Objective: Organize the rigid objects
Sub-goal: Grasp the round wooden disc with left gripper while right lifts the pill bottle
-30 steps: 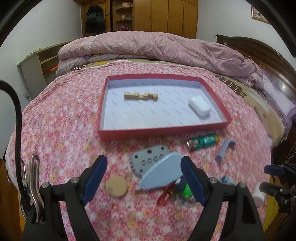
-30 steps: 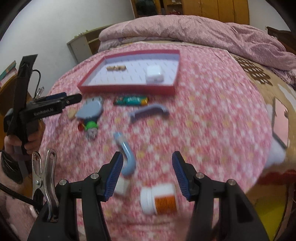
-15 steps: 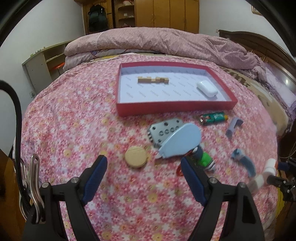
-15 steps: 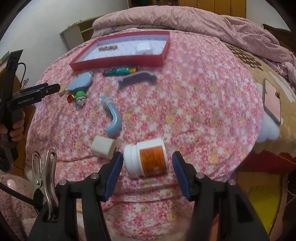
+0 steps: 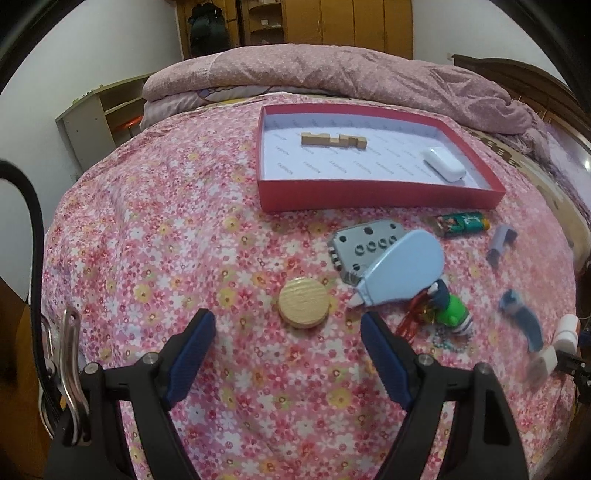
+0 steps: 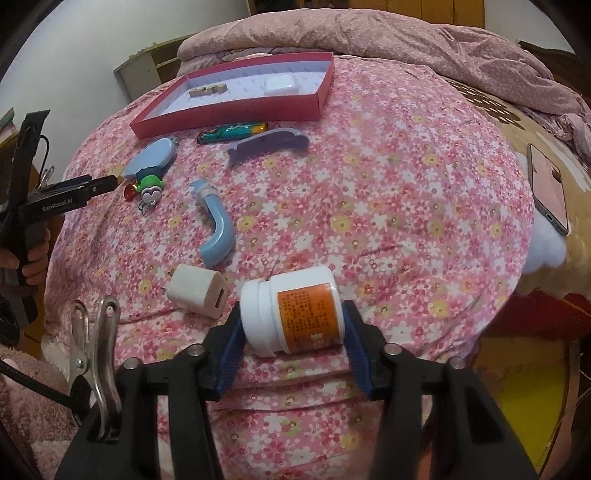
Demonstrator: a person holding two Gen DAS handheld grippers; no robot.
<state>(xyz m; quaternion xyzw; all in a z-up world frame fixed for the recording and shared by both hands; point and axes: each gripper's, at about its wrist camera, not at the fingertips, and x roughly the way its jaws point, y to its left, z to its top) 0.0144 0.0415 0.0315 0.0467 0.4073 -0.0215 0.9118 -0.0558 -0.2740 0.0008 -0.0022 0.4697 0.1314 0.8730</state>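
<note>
Pink floral bedspread (image 5: 155, 221) across a wide bed, a bunched mauve quilt (image 5: 332, 74) heaped at the far end. Behind that, tall wooden wardrobes (image 5: 354, 22) with open shelves against plain white walls (image 5: 92, 44). Pale low shelving unit (image 5: 99, 114) to the left of the bed, dark carved wooden headboard (image 5: 517, 74) to the right. Dim, warm indoor light

A pink flowered bedspread (image 5: 155, 229) covers the bed. A rumpled pink quilt (image 5: 332, 74) is heaped along its far side. Wooden wardrobes (image 5: 332, 22) stand behind it, with a pale shelf unit (image 5: 99, 118) to the left. A phone (image 6: 548, 188) lies near the bed's right edge.
</note>
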